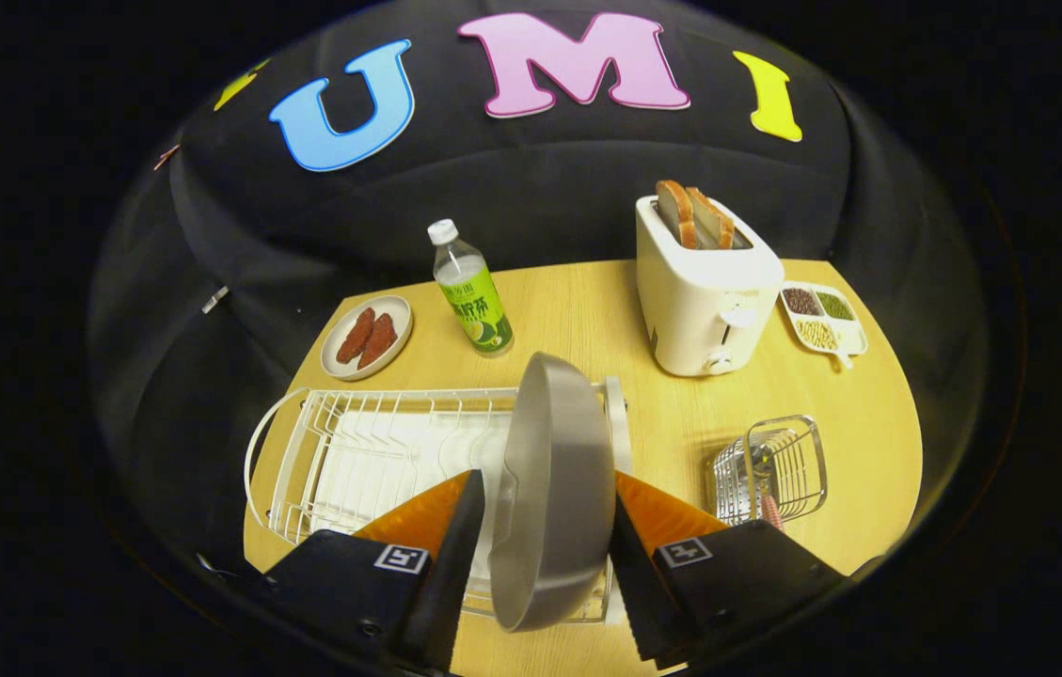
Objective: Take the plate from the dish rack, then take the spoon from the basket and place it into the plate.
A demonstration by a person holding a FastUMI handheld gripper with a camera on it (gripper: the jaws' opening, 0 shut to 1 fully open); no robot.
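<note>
Stood either side of the grey plate [554, 489], the two fingers of the gripper [545, 555]: jaws partly apart with the plate on edge between them. Looked pressed against both faces, though contact on the left finger [451, 555] could not be made out for certain. Sat upright at the right end of the white dish rack [380, 461], that plate, perhaps tilted a little, its lower rim down near the rack's near edge. Hard to tell whether lifted free of the wires or resting in them.

Judged to be the first step: taking the plate out of the rack. Called next for a firm hold and a straight lift clear of the wires, then a flat spot on the wooden table [606, 320] to lay the plate down before going for the spoon.

Otherwise bare, the rack, with a white tray under its wires. Just right of the fingers, a wire basket [770, 470] with a reddish handle [772, 512] poking out at its near side, likely the spoon, bowl end hidden. Beyond the rack, a small plate [367, 337] bearing two reddish-brown pieces of food, and beside it a capped bottle [474, 291] with a green label. Farther right, a white toaster [705, 291] with two slices of bread [695, 216] standing in its slots. Next to that, a divided dish [824, 318] holding dark, green and pale beans, each sort in a compartment of its own.
</note>
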